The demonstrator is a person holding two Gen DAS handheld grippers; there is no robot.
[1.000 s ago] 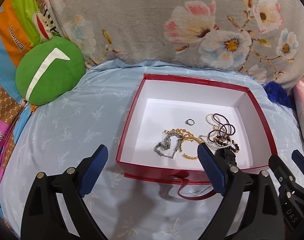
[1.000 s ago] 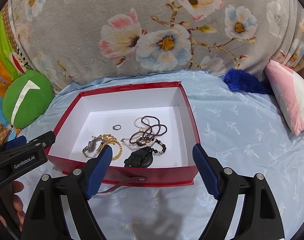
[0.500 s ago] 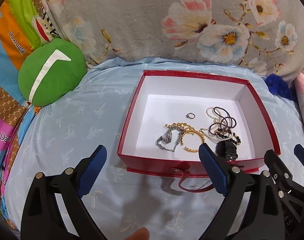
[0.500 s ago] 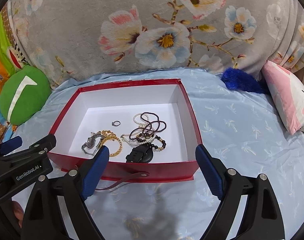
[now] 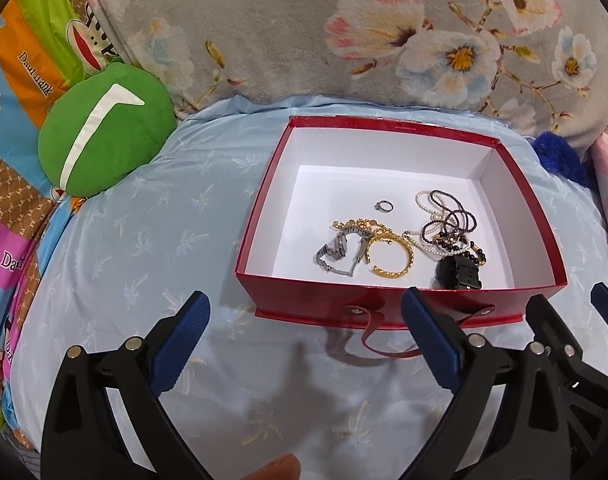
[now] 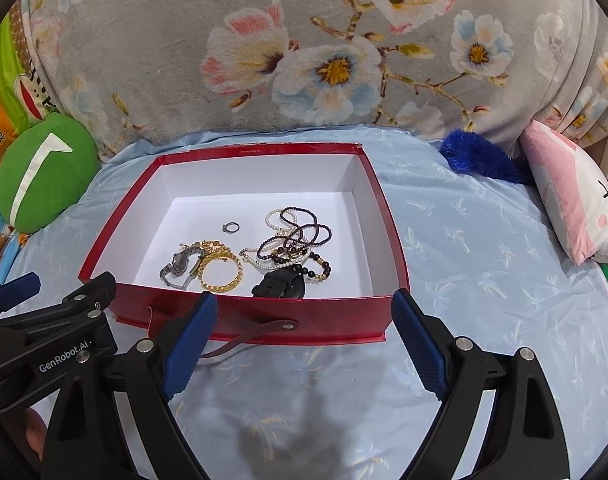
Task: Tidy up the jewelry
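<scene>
A red box [image 5: 443, 307] [image 6: 335, 318] with a white inside lies on the pale blue bedspread. In it are a silver watch [image 5: 337, 253] [image 6: 180, 265], a gold bangle [image 5: 391, 255] [image 6: 222, 274], a small ring [image 5: 384, 206] [image 6: 231, 227], bead strands [image 5: 449, 222] [image 6: 294, 236] and a black watch [image 5: 457, 273] [image 6: 282, 283]. My left gripper [image 5: 304, 320] stands open, nothing between its fingers, just short of the box's near wall. My right gripper [image 6: 302, 318] is open too, straddling the near wall from in front. The left tool [image 6: 48, 332] shows at the right view's lower left.
A green round cushion [image 5: 104, 132] [image 6: 44, 170] sits left of the box. A grey flowered blanket [image 5: 343, 32] rises behind it. A blue fluffy thing [image 6: 477, 156] and a pink pillow [image 6: 571, 200] lie to the right. A dark red strap [image 5: 377, 338] hangs off the box front.
Both views have drawn back a little from the box, which sits higher and further off now. Both grippers stay open and the jewelry has not moved.
</scene>
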